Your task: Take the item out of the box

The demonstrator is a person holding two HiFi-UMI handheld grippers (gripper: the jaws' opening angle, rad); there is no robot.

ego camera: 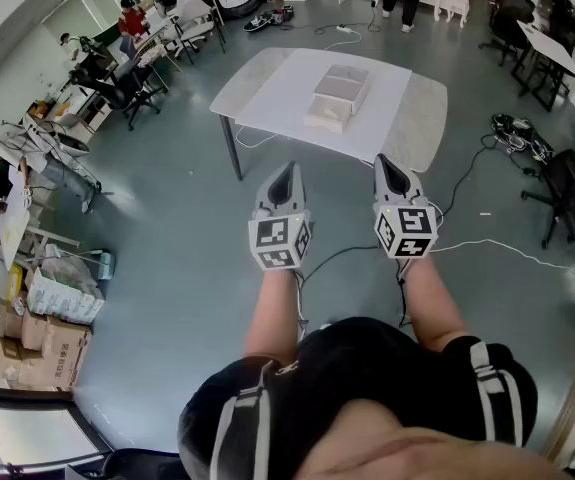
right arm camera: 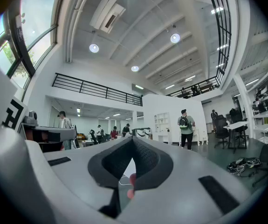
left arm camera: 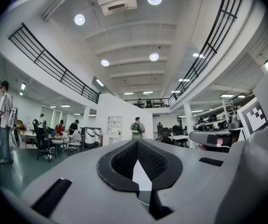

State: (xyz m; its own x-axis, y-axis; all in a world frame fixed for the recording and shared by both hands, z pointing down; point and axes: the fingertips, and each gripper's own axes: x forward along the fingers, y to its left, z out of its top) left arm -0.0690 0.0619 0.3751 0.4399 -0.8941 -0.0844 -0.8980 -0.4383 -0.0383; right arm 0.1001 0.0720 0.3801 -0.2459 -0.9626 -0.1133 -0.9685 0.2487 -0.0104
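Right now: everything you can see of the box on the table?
The box is a pale grey rectangular carton, cardboard by the look of it, lying flat near the middle of the table on a white sheet. It shows a raised upper block and a lower, lighter part jutting toward the camera; whether that is a flap or a separate piece is too small to tell. Its contents are not visible. Only the sheet touches it; the left gripper and right gripper are well short of the table.

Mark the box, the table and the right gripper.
box (ego camera: 341, 90), head view, on its top face.
table (ego camera: 422, 126), head view, on the bare grey part at its right end.
right gripper (ego camera: 384, 160), head view, at the tip where its shut jaws meet.
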